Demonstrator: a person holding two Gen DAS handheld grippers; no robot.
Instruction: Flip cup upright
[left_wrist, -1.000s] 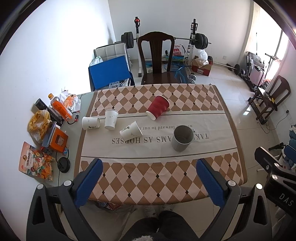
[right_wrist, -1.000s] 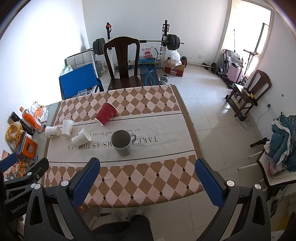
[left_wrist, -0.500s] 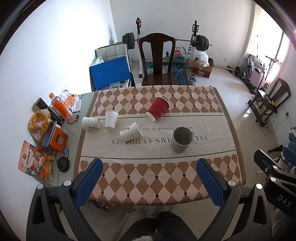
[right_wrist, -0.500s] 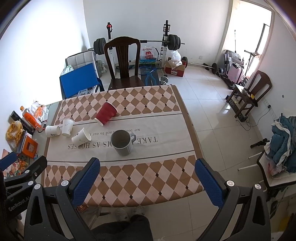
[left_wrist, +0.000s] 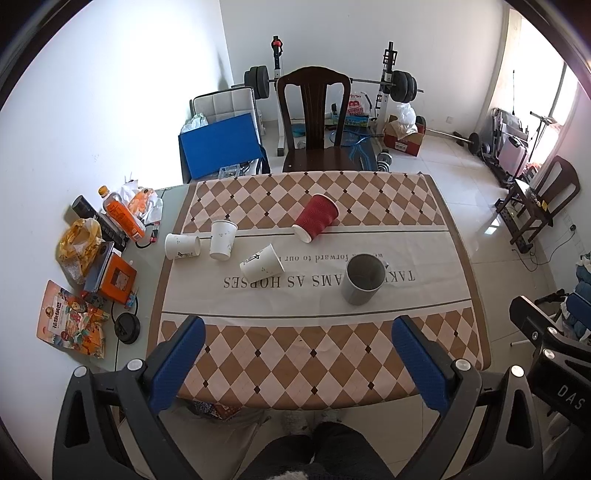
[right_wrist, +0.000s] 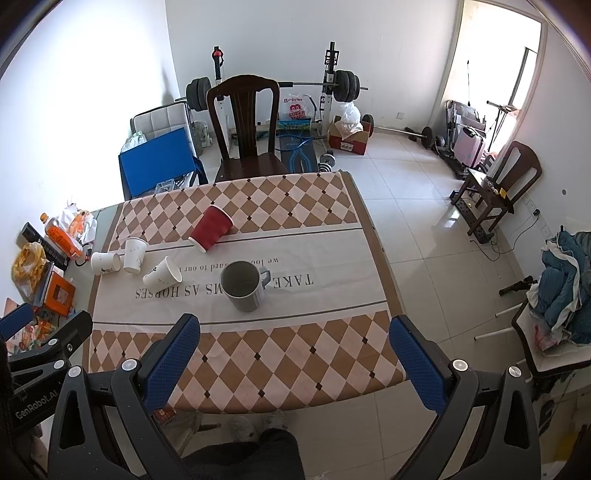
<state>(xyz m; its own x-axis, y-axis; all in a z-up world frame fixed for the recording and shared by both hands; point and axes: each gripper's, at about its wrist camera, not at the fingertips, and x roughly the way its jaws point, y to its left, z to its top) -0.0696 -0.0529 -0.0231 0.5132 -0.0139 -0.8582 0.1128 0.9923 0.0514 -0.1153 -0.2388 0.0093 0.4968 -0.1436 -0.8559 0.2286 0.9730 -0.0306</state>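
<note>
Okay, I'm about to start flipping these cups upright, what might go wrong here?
The red cup lies on its side and may roll when nudged. The tipped white cup and the other lying white cup flank the upright white cup, so an open left gripper could knock it over.

A desk (left_wrist: 436, 236) fills the middle of the frame under a checkered cloth (left_wrist: 295, 354). On the cloth a red cup (left_wrist: 317, 218) and two white cups (left_wrist: 181, 246) (left_wrist: 263, 263) lie tipped; a third white cup (left_wrist: 223, 240) and a grey mug (left_wrist: 362, 279) stand upright. Snack bags (left_wrist: 70, 325) and a bottle (left_wrist: 122, 218) crowd the bare left strip.
</note>
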